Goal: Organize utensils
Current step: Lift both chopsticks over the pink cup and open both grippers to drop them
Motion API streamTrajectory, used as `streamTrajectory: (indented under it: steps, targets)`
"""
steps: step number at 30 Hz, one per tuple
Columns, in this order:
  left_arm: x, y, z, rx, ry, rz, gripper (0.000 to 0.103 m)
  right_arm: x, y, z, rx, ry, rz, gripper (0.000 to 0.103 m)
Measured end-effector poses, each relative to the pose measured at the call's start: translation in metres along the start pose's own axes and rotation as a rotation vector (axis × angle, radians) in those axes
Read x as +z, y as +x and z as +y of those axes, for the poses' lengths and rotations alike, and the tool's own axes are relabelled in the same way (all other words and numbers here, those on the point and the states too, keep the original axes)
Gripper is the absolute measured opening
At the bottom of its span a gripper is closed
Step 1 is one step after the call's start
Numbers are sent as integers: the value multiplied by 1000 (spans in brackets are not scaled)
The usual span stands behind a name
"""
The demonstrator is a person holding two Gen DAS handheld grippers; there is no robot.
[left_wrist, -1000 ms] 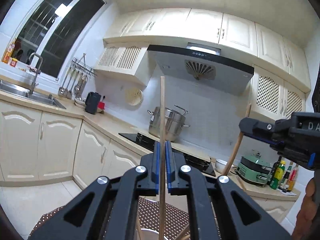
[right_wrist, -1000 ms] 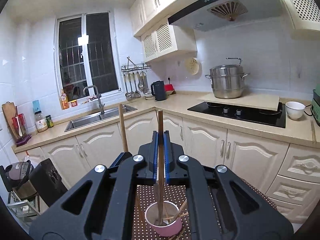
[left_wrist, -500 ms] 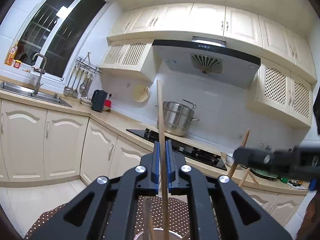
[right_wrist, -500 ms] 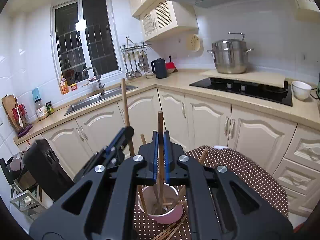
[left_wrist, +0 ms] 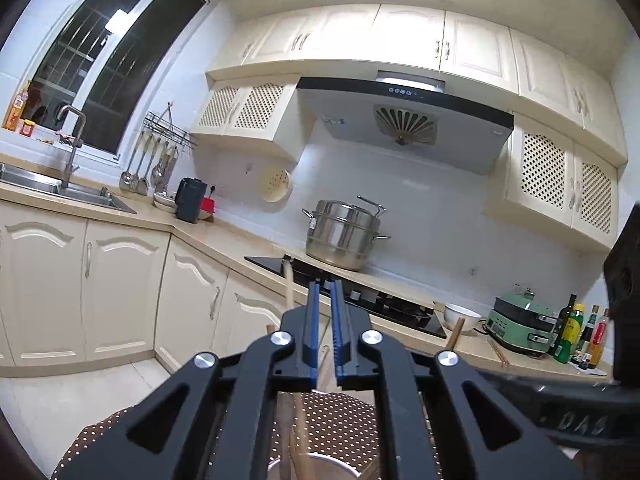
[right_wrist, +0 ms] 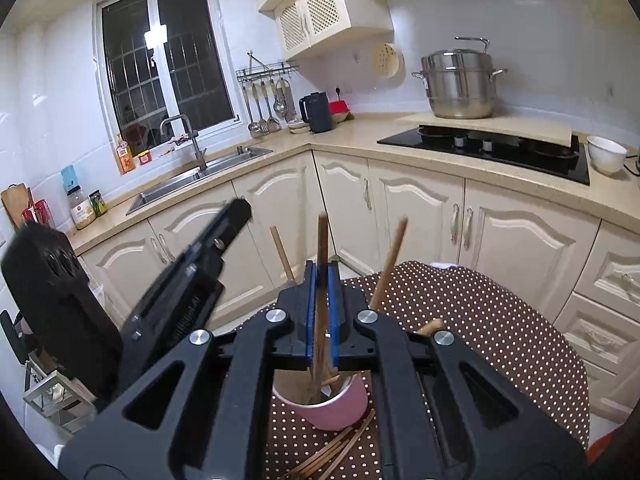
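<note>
left gripper [left_wrist: 325,296] let go of its chopstick [left_wrist: 289,289], jaws now parted (stick sits beside them); right gripper [right_wrist: 322,280] dipped closer to the pink cup [right_wrist: 326,408].

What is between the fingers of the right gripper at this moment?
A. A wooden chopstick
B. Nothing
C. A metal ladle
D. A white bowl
A: the right gripper has its blue pads closed on an upright wooden chopstick, whose lower end goes down into the pink cup.
</note>
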State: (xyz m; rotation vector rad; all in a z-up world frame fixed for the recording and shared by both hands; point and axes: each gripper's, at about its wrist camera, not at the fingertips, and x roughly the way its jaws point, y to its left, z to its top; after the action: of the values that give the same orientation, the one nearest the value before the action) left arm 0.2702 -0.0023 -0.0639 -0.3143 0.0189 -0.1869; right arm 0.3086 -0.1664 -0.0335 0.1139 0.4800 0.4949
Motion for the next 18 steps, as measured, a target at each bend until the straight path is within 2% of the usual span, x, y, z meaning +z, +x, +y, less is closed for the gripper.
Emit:
streamTrajectory:
  steps: [15,18]
  targets:
    - [-17,-1,6,38,37,92,6,-4,4,0,-10,15,10,6]
    - [-20,2,9,42,37,143,6,-5,4,-4,-9,38,16,6]
